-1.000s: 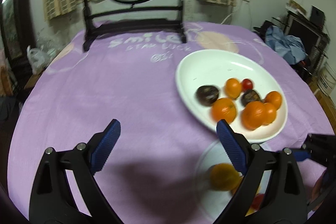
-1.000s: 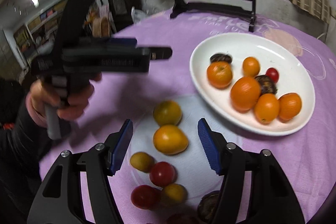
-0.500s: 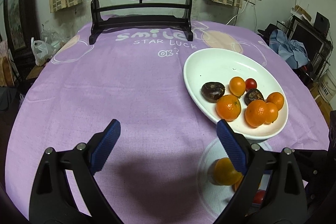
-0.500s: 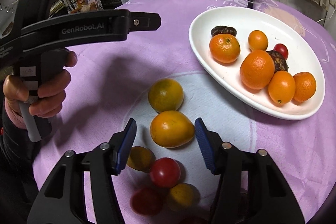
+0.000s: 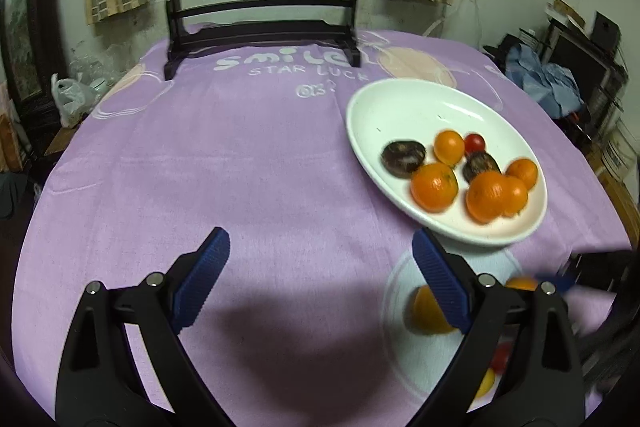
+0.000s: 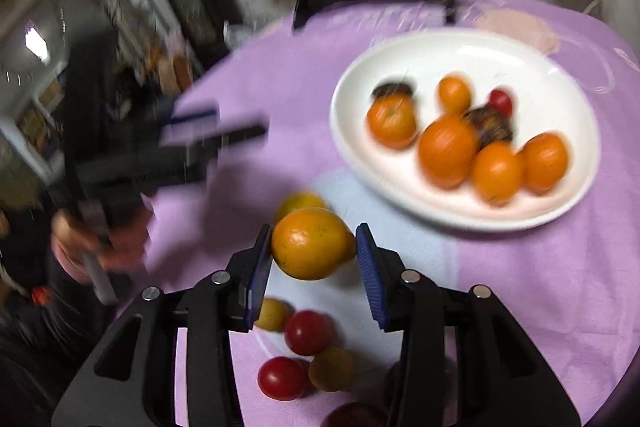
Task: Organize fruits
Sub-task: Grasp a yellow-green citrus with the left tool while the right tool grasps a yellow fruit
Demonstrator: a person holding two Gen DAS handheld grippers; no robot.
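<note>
My right gripper [image 6: 314, 251] is shut on a yellow-orange citrus fruit [image 6: 310, 243] and holds it above the pale patch of cloth. Below it lie another yellow-orange fruit [image 6: 298, 203], two red tomatoes [image 6: 308, 333], and small yellow fruits [image 6: 272, 313]. A white oval plate [image 6: 560, 75] holds several oranges [image 6: 446, 151], two dark fruits and a red tomato [image 6: 500, 101]. My left gripper [image 5: 318, 267] is open and empty over the purple cloth, left of the plate [image 5: 400, 107]. The left gripper shows at the left in the right wrist view [image 6: 192, 143].
The round table has a purple cloth [image 5: 240, 147]. A dark wooden stand with a round painted screen [image 5: 264, 39] stands at the far edge. Furniture and blue clothes [image 5: 544, 83] stand to the right beyond the table.
My right gripper closed on the yellow-orange fruit and lifted it off the cloth. My left gripper stayed open and shifted only slightly.
</note>
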